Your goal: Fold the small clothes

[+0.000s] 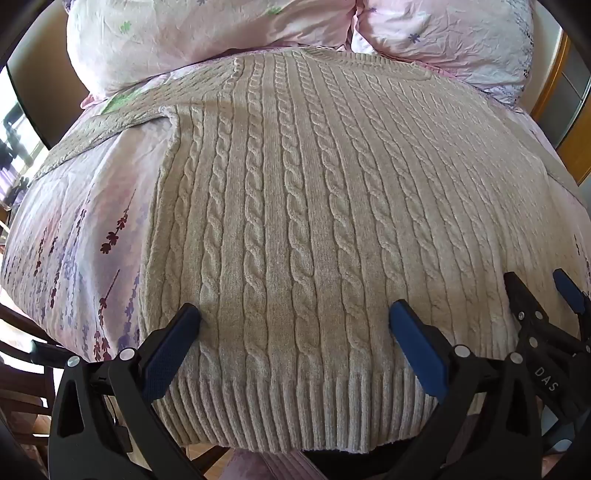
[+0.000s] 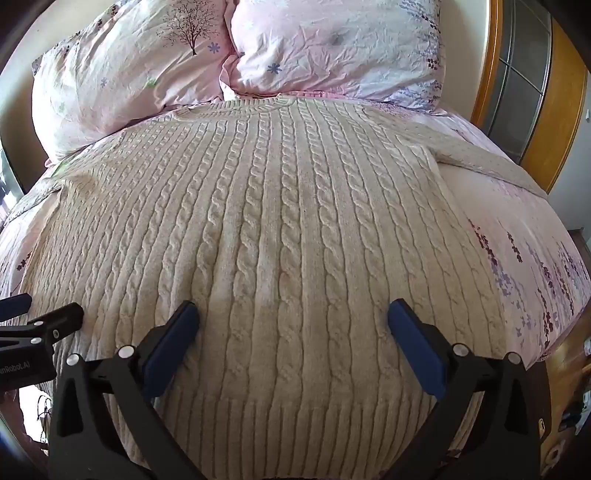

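White letters "DAS" run along the black body of the right gripper [image 1: 546, 295] where it pokes in at the right edge of the left camera's view. On the other side, the left gripper [image 2: 22, 314] shows a label that starts off-frame, with only "nRobot.AI" readable.

The beige cable-knit sweater [image 1: 295, 229] lies flat on the bed, ribbed hem at the near edge, neckline far off against the two pillows [image 2: 229, 59]. Its left sleeve [image 1: 110, 122] runs out toward the far left, and the right sleeve [image 2: 480, 155] stretches far right, its cuff cut off from view. The hem's lowest part is hidden behind the black gripper frames.

The left gripper's [image 1: 295, 321] blue pads are spread wide over the hem, nothing between them but knit lying beneath. The right gripper [image 2: 293, 317] is the same, pads wide apart above the hem, gripping nothing. I cannot tell whether the tips touch the wool.

Underneath is a pink sheet [image 1: 74, 229] printed with purple lavender sprigs. A tree print [image 2: 192, 29] shows on the left pillow. A wooden-framed glass door [image 2: 517, 74] stands at the far right, with dark chair-like shapes near left that are hard to make out.
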`<state>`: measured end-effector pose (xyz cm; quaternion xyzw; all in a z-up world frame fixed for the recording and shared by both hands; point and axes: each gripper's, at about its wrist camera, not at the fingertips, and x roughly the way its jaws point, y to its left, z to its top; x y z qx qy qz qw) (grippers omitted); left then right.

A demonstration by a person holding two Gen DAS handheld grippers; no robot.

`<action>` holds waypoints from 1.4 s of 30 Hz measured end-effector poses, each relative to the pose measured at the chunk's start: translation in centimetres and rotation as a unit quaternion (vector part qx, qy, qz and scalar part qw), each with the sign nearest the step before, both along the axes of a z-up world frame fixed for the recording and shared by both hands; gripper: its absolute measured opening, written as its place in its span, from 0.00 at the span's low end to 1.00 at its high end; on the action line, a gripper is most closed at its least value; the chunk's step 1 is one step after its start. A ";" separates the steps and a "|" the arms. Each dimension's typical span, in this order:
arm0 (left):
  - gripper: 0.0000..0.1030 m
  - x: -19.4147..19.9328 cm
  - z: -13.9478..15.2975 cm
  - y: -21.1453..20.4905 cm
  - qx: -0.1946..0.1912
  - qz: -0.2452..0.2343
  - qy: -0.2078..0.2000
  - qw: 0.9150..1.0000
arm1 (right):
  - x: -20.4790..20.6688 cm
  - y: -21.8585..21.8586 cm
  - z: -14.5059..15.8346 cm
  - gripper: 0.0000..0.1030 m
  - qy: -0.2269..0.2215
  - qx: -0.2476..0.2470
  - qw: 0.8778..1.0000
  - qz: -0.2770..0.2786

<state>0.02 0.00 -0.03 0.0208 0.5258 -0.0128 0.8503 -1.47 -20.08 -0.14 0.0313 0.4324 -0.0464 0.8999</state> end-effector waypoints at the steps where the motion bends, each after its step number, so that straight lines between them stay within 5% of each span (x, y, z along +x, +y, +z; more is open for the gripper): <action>1: 0.99 0.0 0.0 0.0 0.000 0.000 -0.002 1.000 | 0.0 0.0 0.0 0.98 0.002 -0.003 1.000 0.000; 42: 0.99 0.0 0.1 0.0 0.001 0.000 -0.009 1.000 | 0.1 -0.1 -0.5 0.98 0.008 -0.002 1.000 -0.001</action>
